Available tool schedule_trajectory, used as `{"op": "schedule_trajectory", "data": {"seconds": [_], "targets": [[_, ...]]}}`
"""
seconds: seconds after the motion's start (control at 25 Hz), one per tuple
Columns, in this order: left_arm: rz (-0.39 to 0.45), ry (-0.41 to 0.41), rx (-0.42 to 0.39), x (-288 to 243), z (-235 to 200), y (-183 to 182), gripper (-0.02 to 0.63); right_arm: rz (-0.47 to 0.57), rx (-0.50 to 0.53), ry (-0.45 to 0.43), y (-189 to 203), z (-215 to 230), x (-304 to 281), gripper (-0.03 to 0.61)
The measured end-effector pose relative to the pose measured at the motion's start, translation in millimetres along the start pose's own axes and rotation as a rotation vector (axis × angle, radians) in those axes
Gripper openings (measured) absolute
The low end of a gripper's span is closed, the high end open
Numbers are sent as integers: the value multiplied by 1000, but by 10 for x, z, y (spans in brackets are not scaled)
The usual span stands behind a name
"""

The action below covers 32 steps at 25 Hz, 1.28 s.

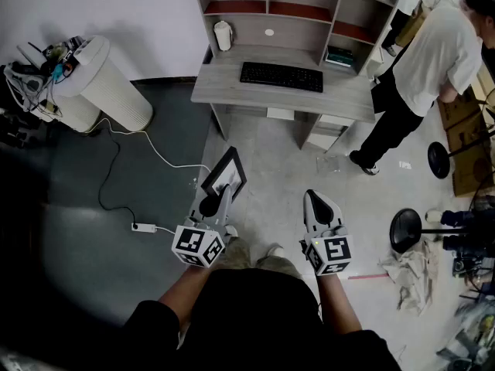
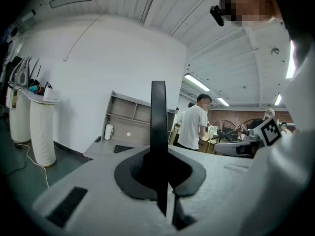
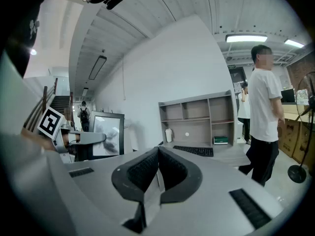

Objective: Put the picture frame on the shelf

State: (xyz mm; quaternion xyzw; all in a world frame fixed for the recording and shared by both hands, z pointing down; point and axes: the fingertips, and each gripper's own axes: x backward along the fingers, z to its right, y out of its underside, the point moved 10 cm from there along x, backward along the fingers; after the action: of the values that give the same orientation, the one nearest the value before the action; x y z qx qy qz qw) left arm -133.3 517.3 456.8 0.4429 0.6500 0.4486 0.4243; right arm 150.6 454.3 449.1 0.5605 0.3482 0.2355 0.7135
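Note:
A black picture frame (image 1: 225, 175) with a grey print is held edge-up over the floor, in front of the desk. My left gripper (image 1: 211, 204) is shut on its lower edge. In the left gripper view the frame (image 2: 158, 117) shows as a thin dark upright bar between the closed jaws of the left gripper (image 2: 158, 154). My right gripper (image 1: 318, 202) hangs beside it, shut and holding nothing, and in its own view the jaws of the right gripper (image 3: 157, 150) meet. That view also shows the frame (image 3: 106, 134) at left. The grey shelf unit (image 1: 294, 23) stands on the desk ahead.
A black keyboard (image 1: 281, 76) lies on the desk (image 1: 224, 87). A person in a white shirt (image 1: 433, 56) stands at the right of it. A white ribbed bin (image 1: 108, 83) is at far left, a cable and power strip (image 1: 143, 227) on the floor, and a stool (image 1: 406, 229) and a cloth (image 1: 414, 273) at right.

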Motion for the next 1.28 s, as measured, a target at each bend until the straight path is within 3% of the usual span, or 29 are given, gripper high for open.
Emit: {"op": "schedule_trajectory", "data": {"seconds": [0.24,0.64,0.8,1.28], "targets": [[29,3,-19,58,196,28,25,10,11,11,64,31,195,12],[21,42,5,180,138,65,25,34,-21,81,131,-47,403,14],[30,42,-17,193,157,30,26,34,27,91,124,-80,436,14],[29,-13,-4,153,418,242,26,40,38,65,187,289,513,14]]}}
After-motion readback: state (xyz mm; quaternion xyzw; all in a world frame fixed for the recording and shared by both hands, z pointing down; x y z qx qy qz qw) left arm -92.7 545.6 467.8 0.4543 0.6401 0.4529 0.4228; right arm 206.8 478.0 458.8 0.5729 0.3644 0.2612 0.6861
